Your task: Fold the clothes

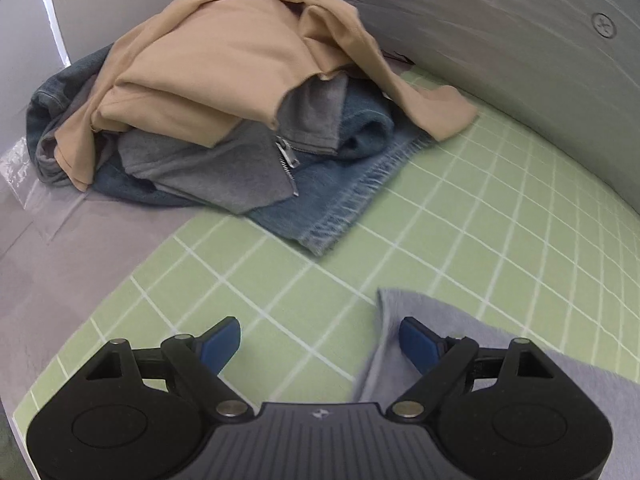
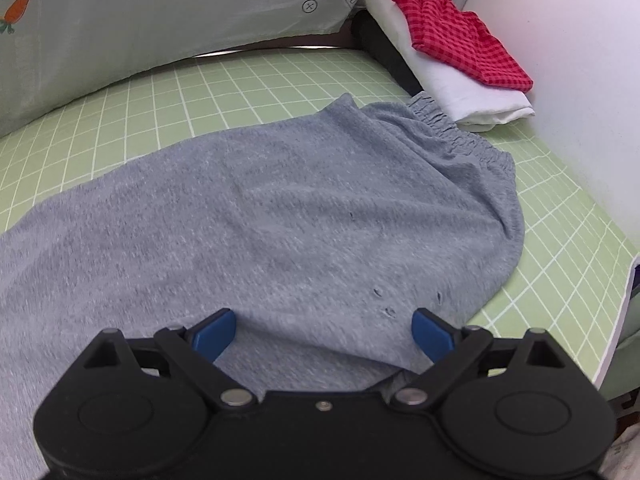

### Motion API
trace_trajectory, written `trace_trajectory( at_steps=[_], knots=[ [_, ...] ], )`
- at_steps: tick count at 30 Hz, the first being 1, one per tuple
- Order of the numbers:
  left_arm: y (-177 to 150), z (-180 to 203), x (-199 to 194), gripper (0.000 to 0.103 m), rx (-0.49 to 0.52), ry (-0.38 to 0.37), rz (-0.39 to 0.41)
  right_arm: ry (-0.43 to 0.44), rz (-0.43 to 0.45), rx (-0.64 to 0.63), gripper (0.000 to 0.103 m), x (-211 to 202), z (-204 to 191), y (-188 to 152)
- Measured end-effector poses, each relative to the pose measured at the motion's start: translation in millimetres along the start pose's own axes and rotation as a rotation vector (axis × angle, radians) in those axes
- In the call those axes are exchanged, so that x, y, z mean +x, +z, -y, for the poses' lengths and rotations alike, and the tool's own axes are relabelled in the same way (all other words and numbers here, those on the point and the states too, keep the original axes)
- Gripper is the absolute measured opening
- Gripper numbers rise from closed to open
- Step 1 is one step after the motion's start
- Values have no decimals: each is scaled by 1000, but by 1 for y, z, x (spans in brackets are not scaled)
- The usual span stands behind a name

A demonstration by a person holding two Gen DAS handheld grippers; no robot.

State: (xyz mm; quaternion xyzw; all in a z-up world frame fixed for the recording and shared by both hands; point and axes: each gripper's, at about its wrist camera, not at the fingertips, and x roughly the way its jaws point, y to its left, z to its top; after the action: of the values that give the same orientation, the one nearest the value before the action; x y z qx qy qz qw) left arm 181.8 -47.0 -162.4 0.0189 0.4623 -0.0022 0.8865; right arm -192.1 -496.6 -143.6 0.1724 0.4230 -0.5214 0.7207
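Grey sweatpants (image 2: 288, 216) lie spread flat on the green grid mat (image 2: 168, 92), their elastic waistband (image 2: 460, 136) at the far right. My right gripper (image 2: 324, 334) is open and empty, just above the pants' near edge. My left gripper (image 1: 320, 344) is open and empty over the mat (image 1: 460, 216); its right finger (image 1: 418, 342) is above the corner of the grey pants (image 1: 472, 344), which show at the lower right of the left wrist view.
A heap of unfolded clothes sits at the mat's far left corner: a tan garment (image 1: 216, 64), a grey zip garment (image 1: 224, 164), blue jeans (image 1: 340, 196). Folded red checked cloth (image 2: 460, 36) lies on folded white cloth (image 2: 456, 88) at the far right. A grey curtain (image 2: 160, 16) backs the mat.
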Motion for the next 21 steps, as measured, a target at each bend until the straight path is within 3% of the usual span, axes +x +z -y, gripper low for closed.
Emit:
trace_trajectory(
  at_steps=[3,7,12,21],
  knots=[
    [5,-17,9,87,-13,57,6,-8,-4,-51,96,-1,-14,5],
    [-5,-38,3,88,-80,-56,-31,1,-6,-90,96,-4,-27,8],
    [-35,-37,-13,94,-128,-183,-78,30,-8,-126,96,-7,-42,6],
    [-74,-4,-35,97,-8,-274,-83,75,6,-182,96,-20,-49,-6]
  ],
)
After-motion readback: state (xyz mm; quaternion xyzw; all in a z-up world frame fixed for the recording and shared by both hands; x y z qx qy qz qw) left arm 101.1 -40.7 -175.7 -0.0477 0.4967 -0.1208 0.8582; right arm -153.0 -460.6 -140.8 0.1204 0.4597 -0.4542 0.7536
